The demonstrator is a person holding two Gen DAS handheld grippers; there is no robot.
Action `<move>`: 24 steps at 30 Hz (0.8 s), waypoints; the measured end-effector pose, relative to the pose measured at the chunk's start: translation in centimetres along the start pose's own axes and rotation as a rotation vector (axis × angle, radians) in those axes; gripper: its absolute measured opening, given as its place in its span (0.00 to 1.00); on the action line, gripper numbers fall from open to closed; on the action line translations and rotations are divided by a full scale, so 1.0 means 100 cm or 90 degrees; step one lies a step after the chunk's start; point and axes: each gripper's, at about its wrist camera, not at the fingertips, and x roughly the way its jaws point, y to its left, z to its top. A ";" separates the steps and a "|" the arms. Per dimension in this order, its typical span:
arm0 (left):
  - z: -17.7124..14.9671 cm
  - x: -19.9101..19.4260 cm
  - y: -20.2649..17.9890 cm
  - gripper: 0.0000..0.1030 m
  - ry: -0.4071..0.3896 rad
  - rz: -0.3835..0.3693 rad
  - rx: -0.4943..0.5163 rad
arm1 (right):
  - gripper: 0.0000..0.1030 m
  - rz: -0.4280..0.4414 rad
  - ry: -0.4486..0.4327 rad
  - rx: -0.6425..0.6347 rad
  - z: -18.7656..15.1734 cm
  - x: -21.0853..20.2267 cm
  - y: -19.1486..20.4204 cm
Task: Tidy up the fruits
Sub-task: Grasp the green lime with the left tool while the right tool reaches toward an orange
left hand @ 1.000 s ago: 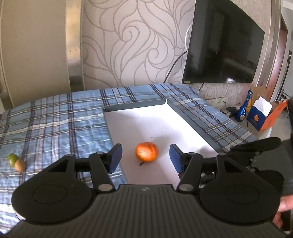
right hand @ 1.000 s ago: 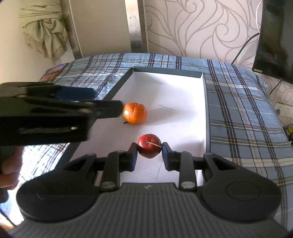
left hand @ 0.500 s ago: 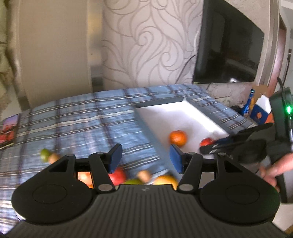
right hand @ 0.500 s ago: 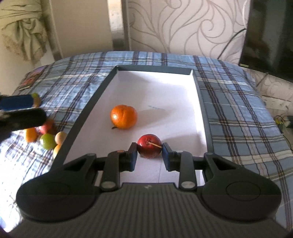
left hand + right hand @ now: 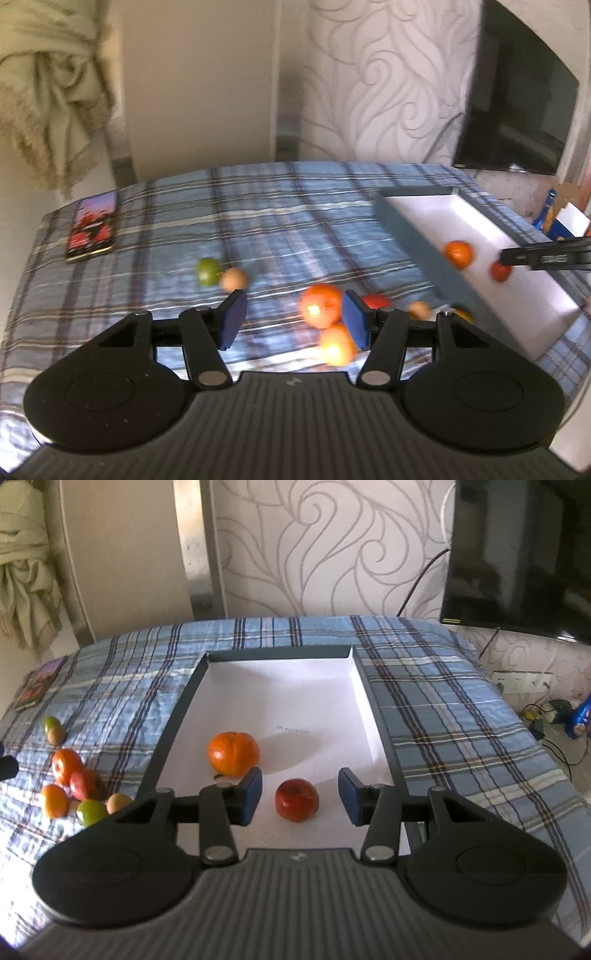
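Resting round and glossy in the smooth white tray [image 5: 280, 686], red apple [image 5: 296, 799] between just-opened right gripper [image 5: 300, 796] pads, left gripper [image 5: 291, 320] half-open, seemingly empty

Tray [image 5: 373, 716] floor is open beyond the orange [image 5: 233, 753] and red apple [image 5: 296, 799]. Raised tray walls obstruct sideways entry. A fruit cluster [image 5: 79, 790] crowds the bed [image 5: 443, 716] left of the tray.
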 end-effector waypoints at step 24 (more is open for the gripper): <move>0.024 0.087 0.062 0.40 0.000 0.007 0.005 | 0.45 0.059 -0.050 -0.108 -0.024 -0.081 0.101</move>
